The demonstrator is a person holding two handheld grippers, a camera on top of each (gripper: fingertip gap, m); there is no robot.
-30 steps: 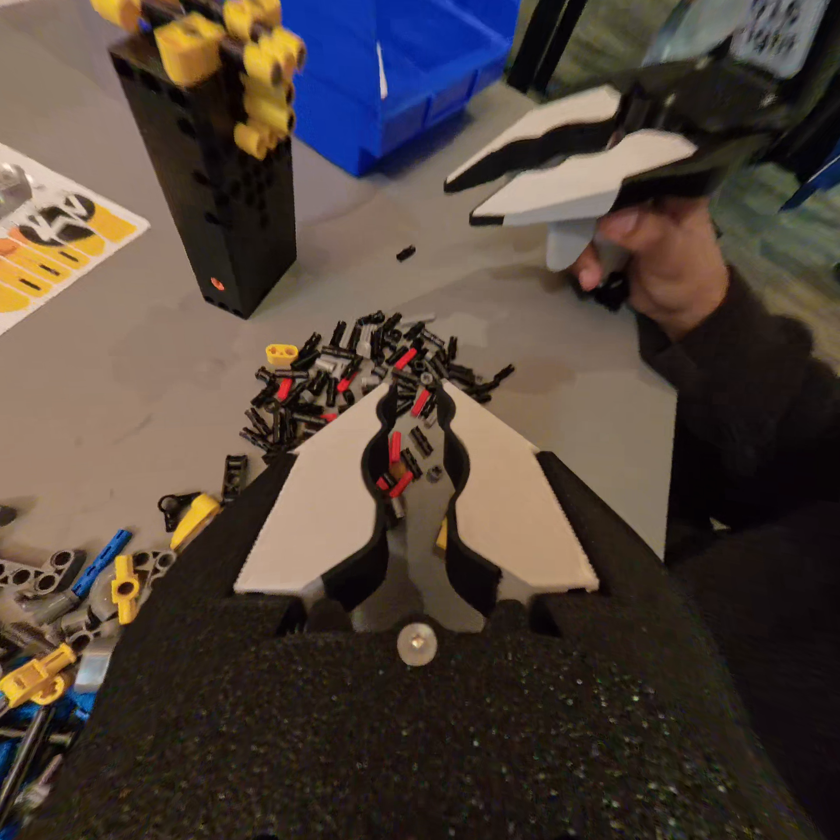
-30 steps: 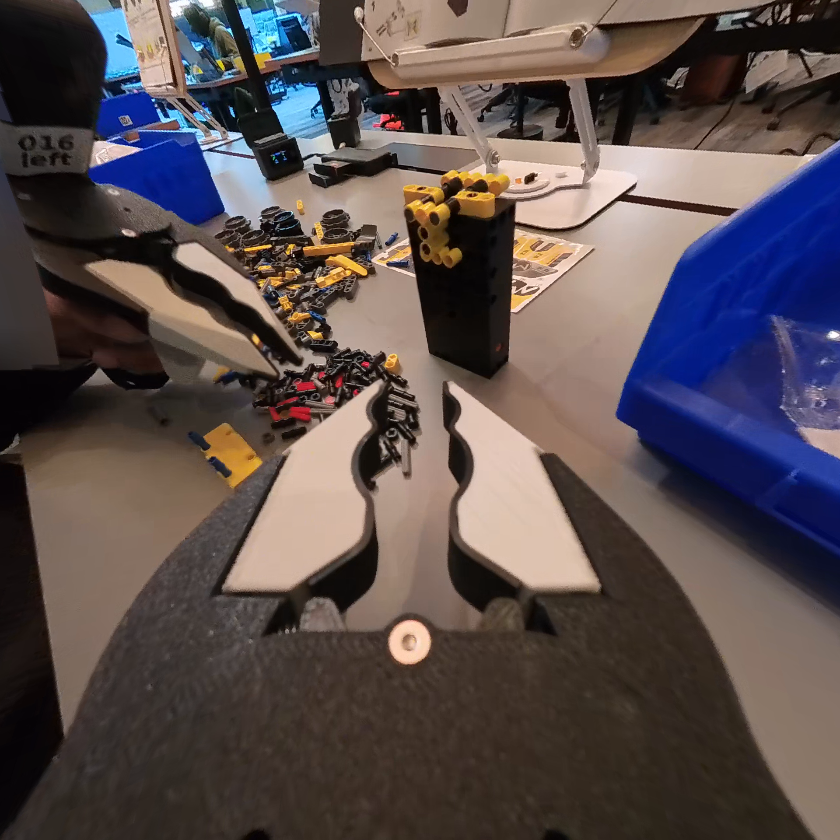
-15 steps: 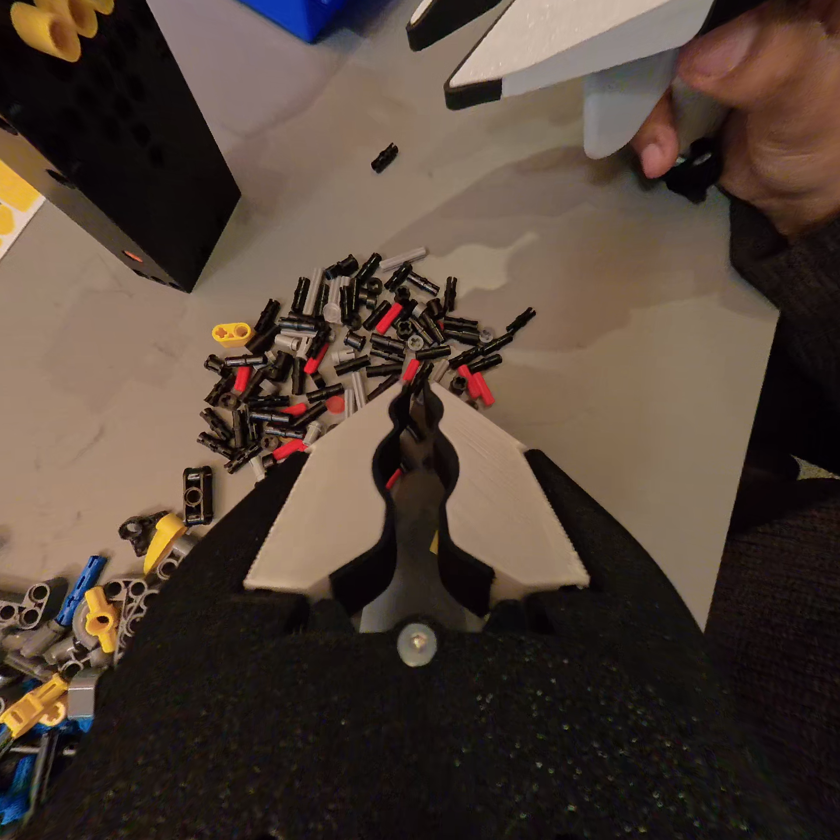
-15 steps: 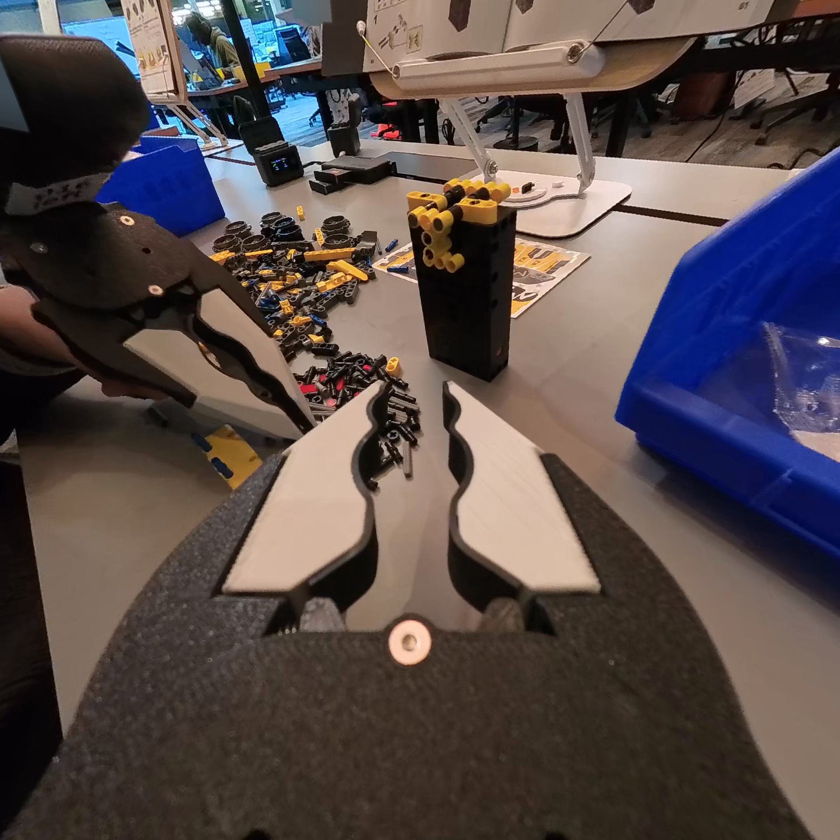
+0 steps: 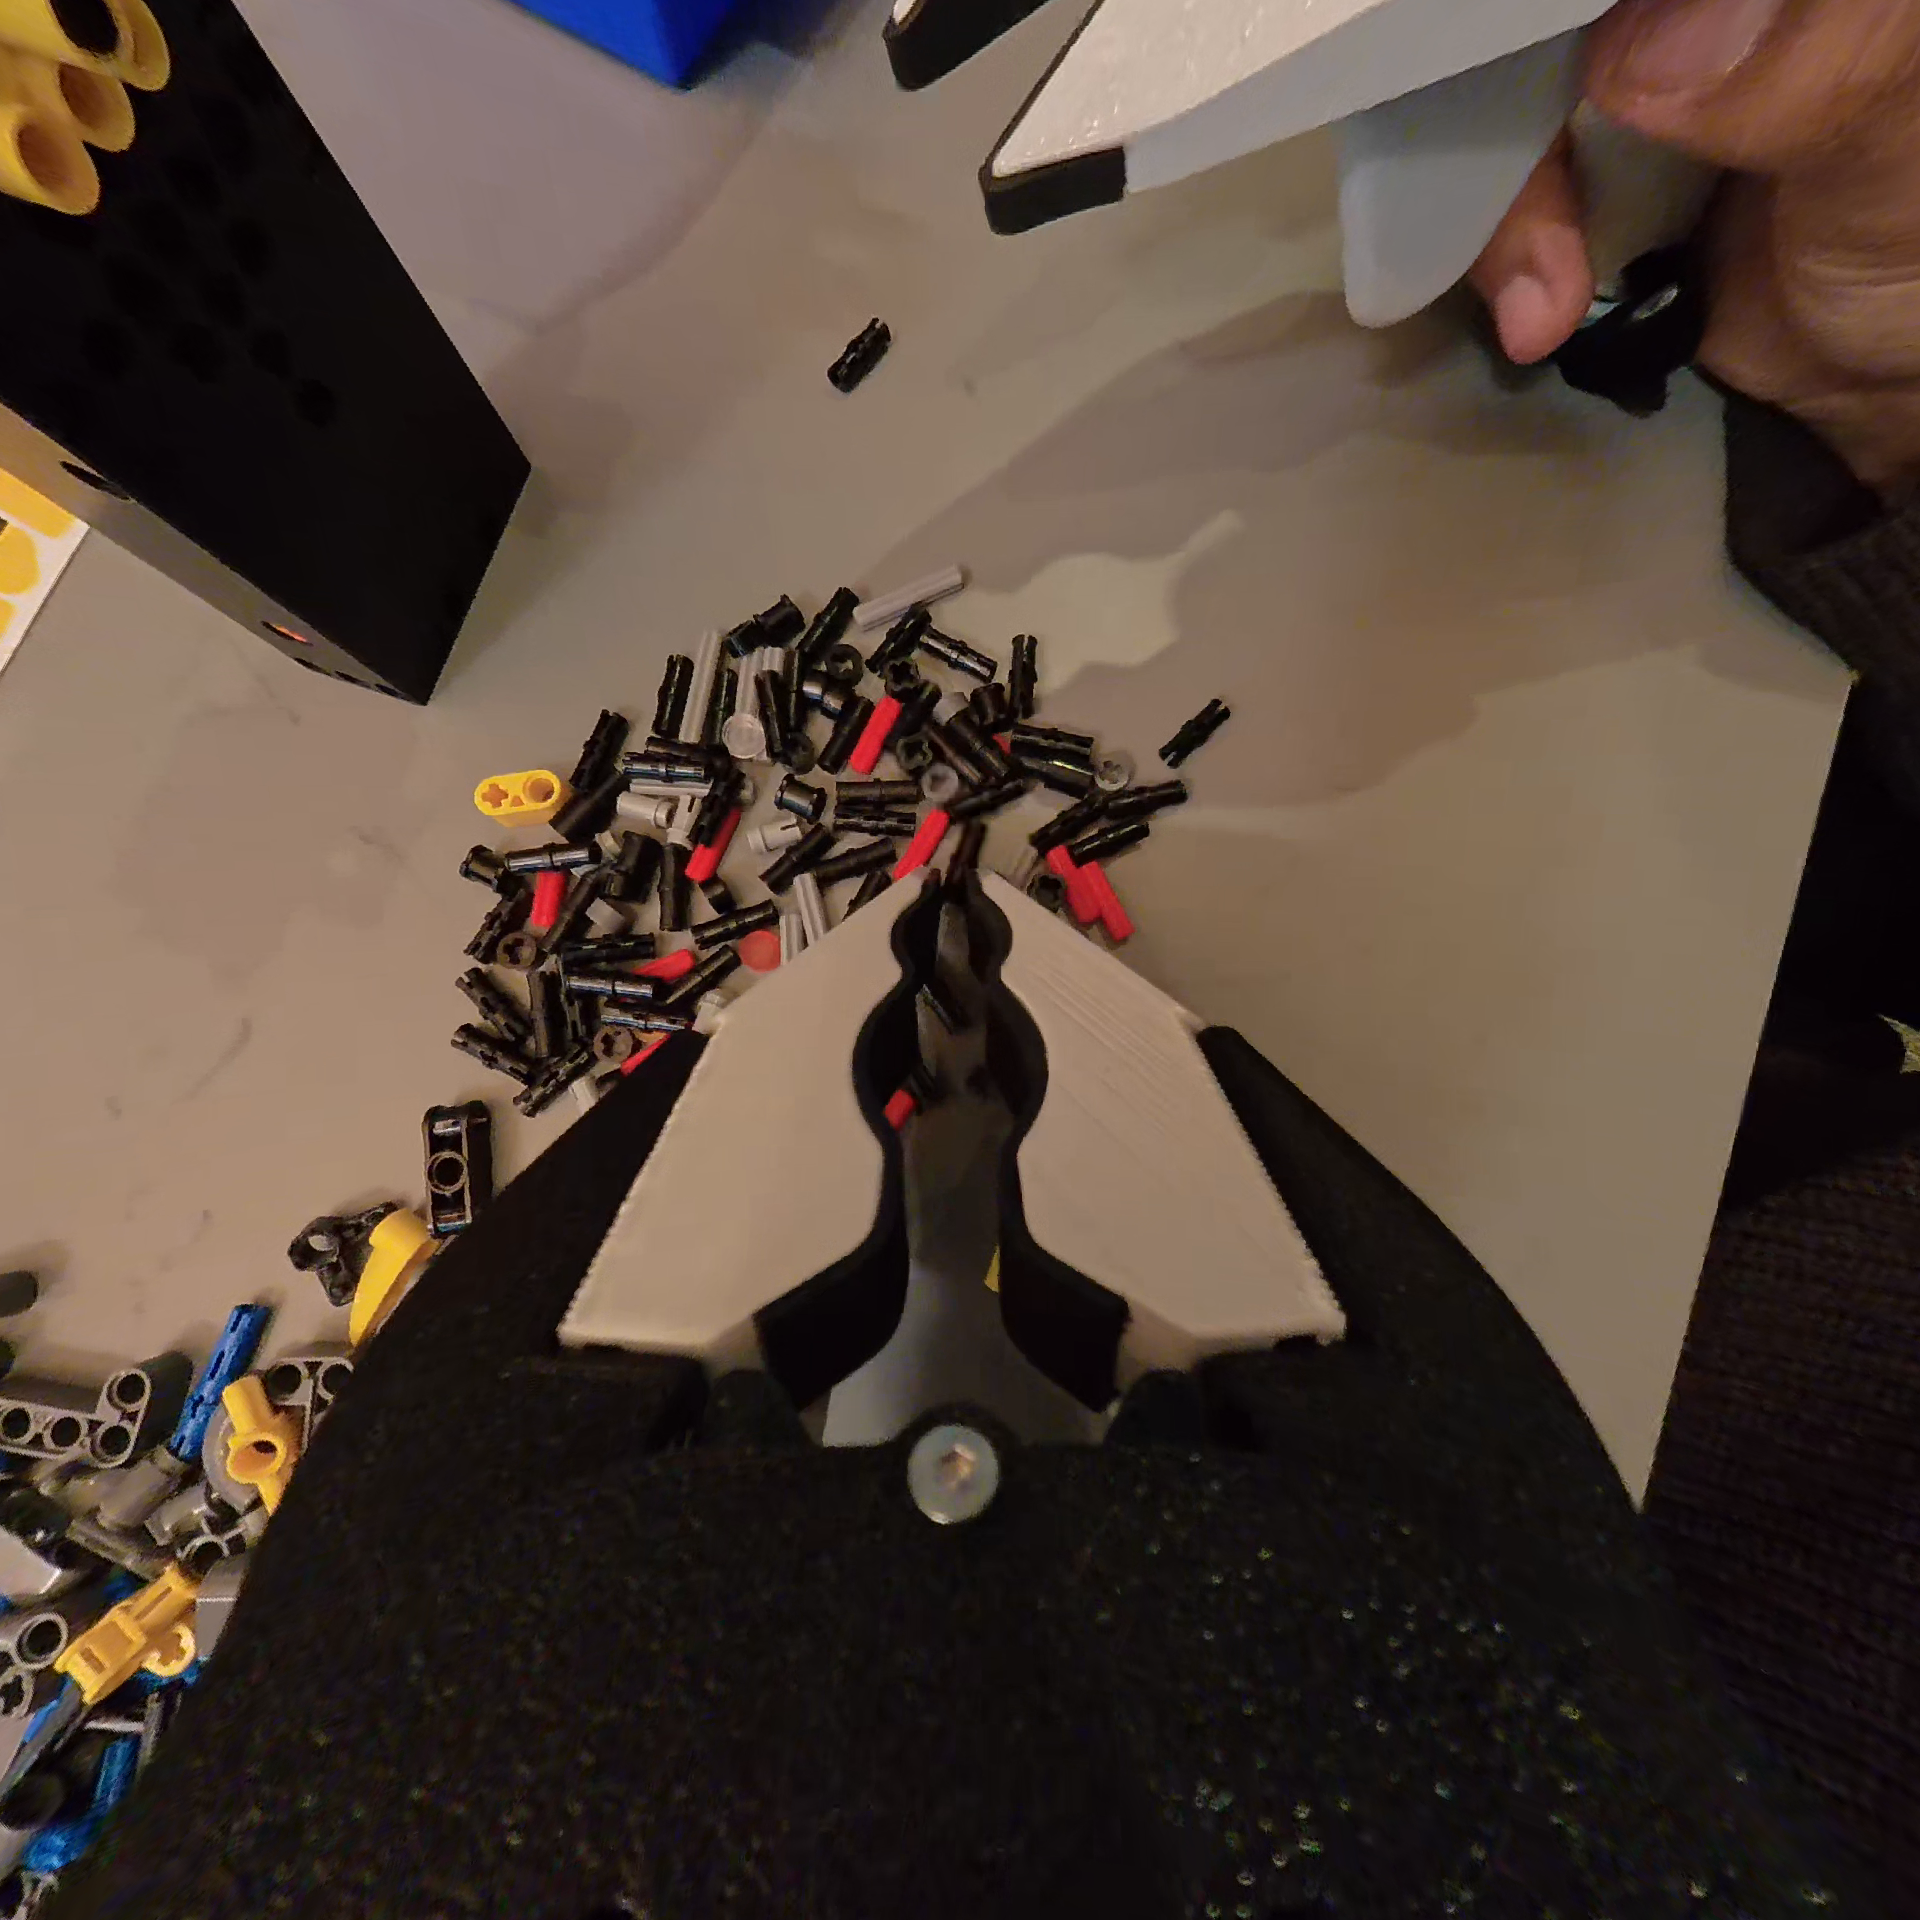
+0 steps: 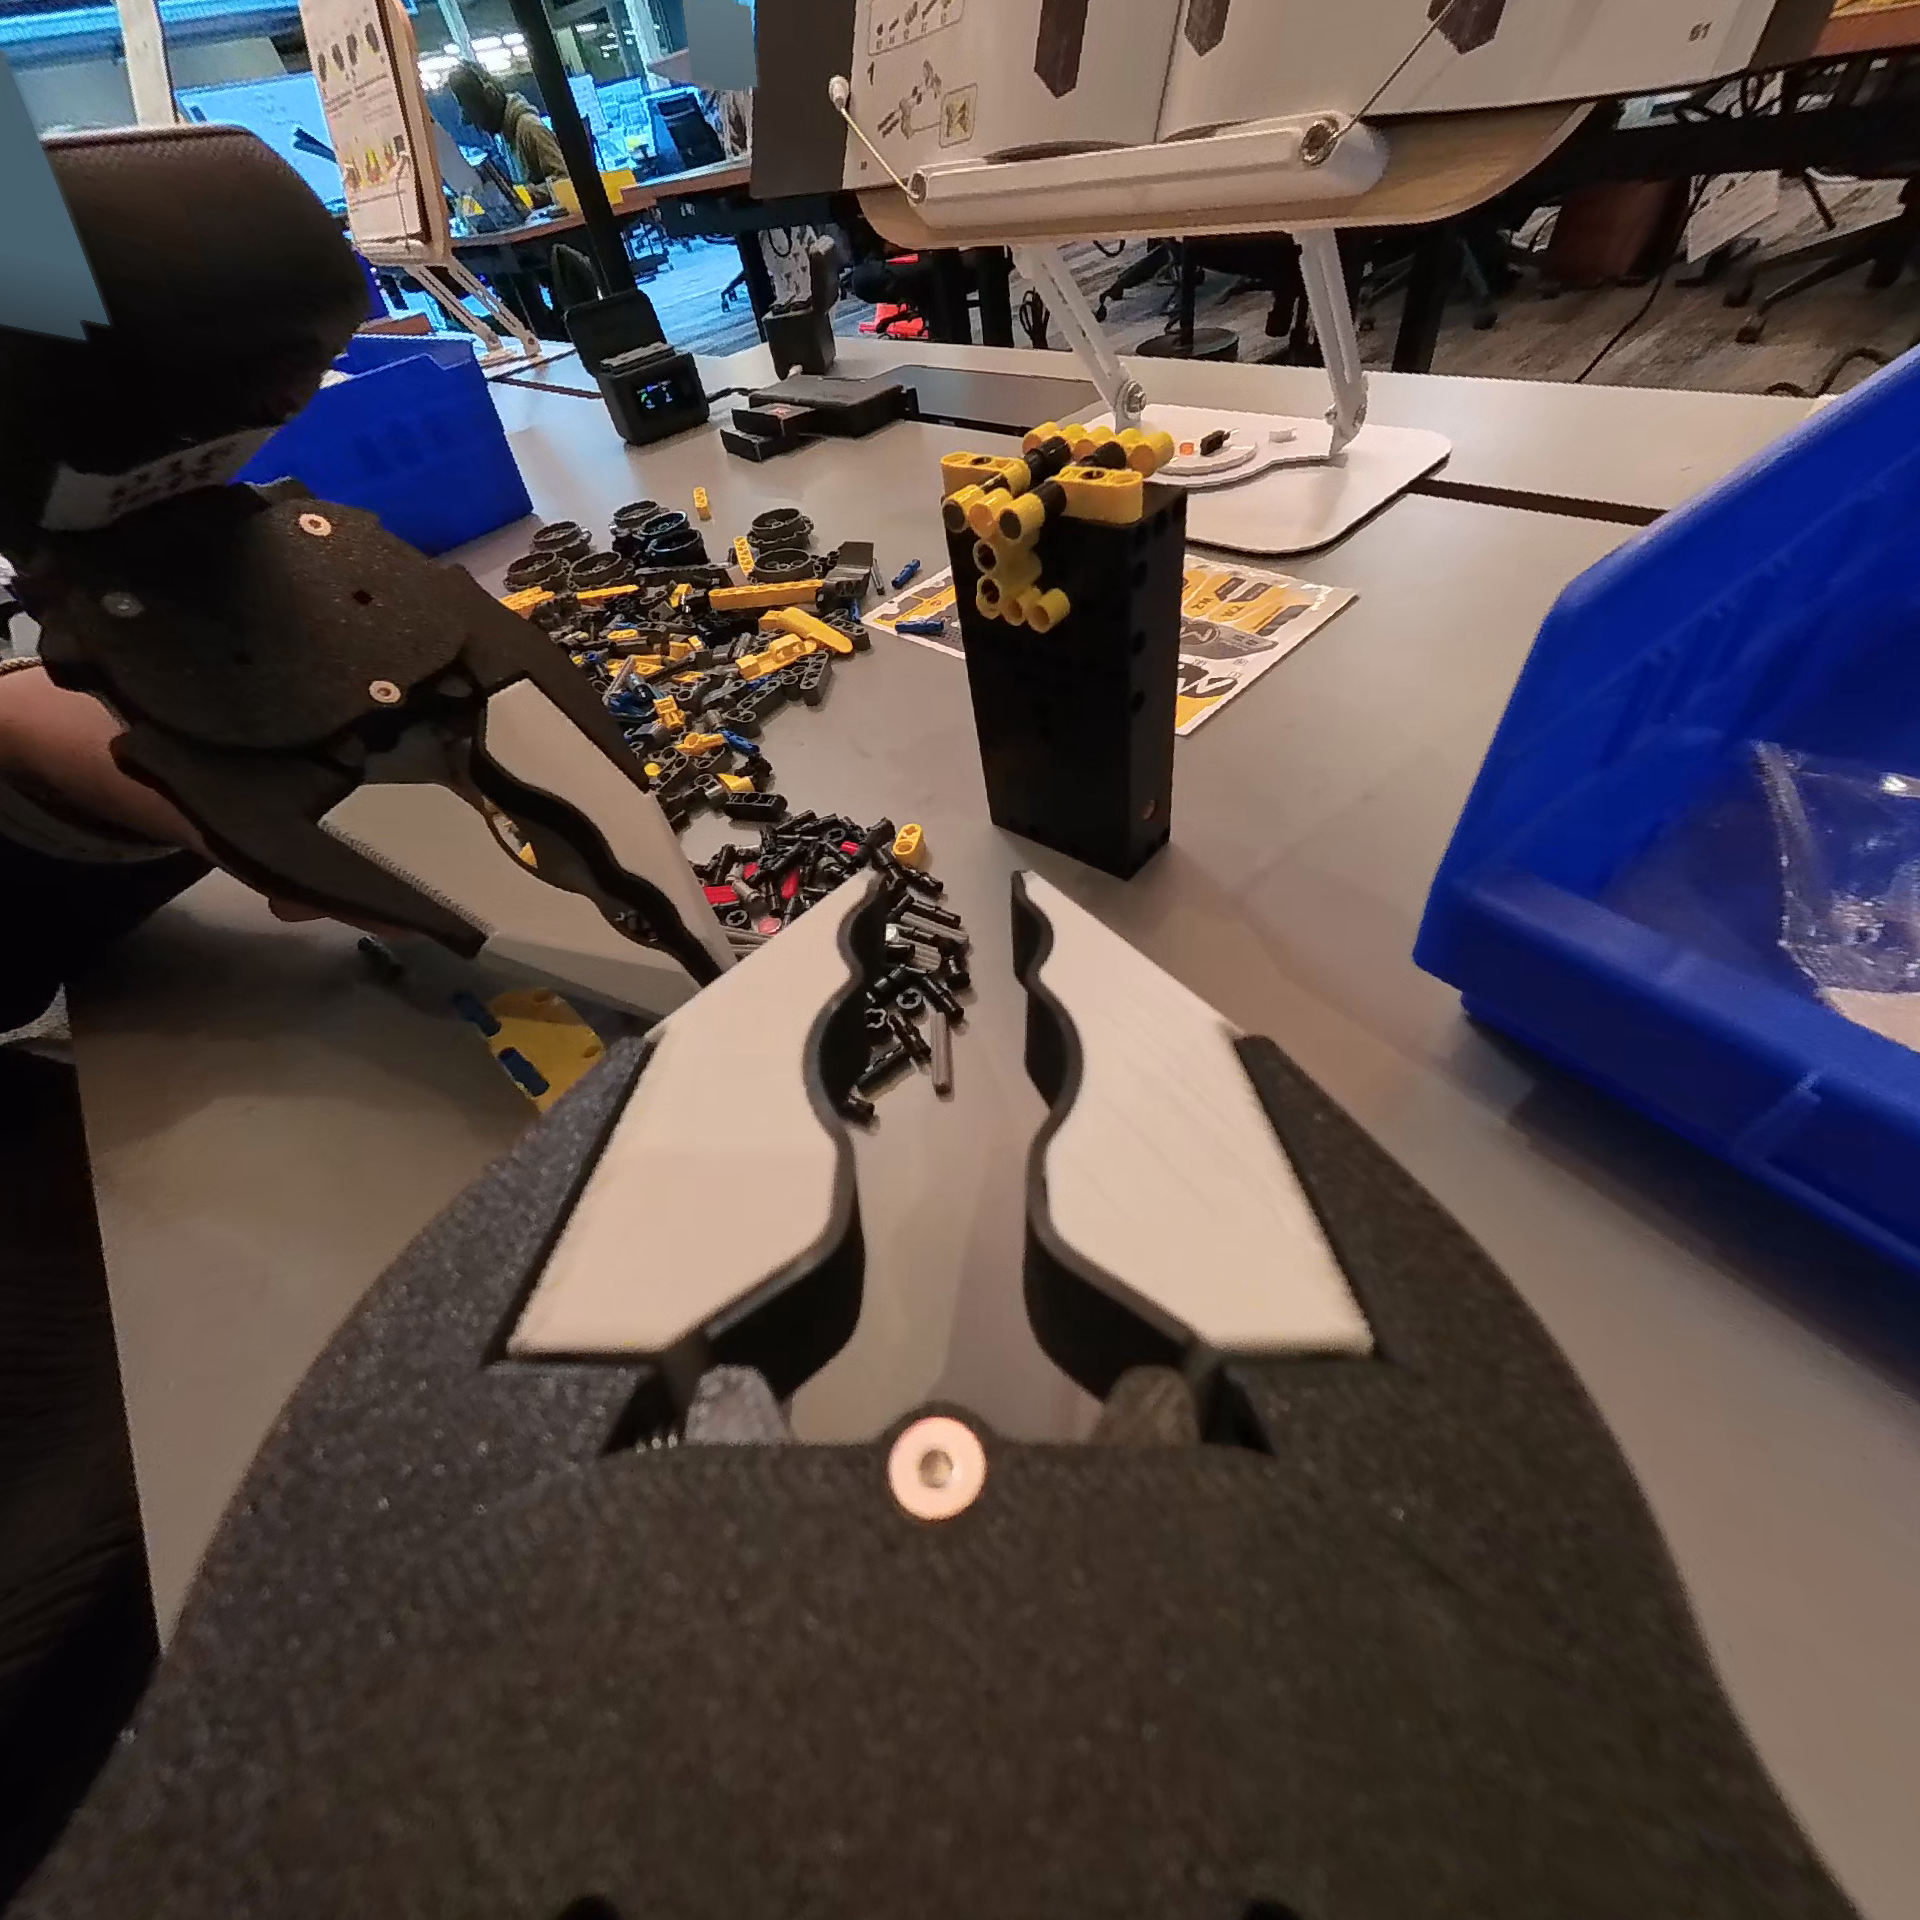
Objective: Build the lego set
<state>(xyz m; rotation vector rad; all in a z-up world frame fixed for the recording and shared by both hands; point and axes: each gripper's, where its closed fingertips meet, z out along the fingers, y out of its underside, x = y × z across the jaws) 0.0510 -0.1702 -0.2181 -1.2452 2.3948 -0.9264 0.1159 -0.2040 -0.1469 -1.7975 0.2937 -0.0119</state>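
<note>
A pile of small black, red and grey pins (image 5: 810, 831) lies on the grey table; it also shows in the right wrist view (image 6: 831, 873). My left gripper (image 5: 954, 881) is down at the pile's near edge, shut on a black pin (image 5: 966, 847) that sticks out past its tips. My left gripper (image 6: 686, 935) also shows low over the pile in the right wrist view. My right gripper (image 6: 940, 894) is open and empty, held above the table beside the pile. It shows at the top right of the left wrist view (image 5: 997, 135), held by a hand (image 5: 1766, 208).
A black block tower with yellow pieces on top (image 6: 1070, 675) stands behind the pile. A blue bin (image 6: 1662, 883) is at the right. A heap of mixed parts (image 6: 707, 634), a sticker sheet (image 6: 1247, 634) and a booklet stand (image 6: 1299, 488) are farther back. A lone black pin (image 5: 859, 354) lies apart. About 10 centimeters separates my left fingertips from my right.
My left gripper came down into the pile and closed its fingers on a black pin. My right gripper stayed open and barely moved.
</note>
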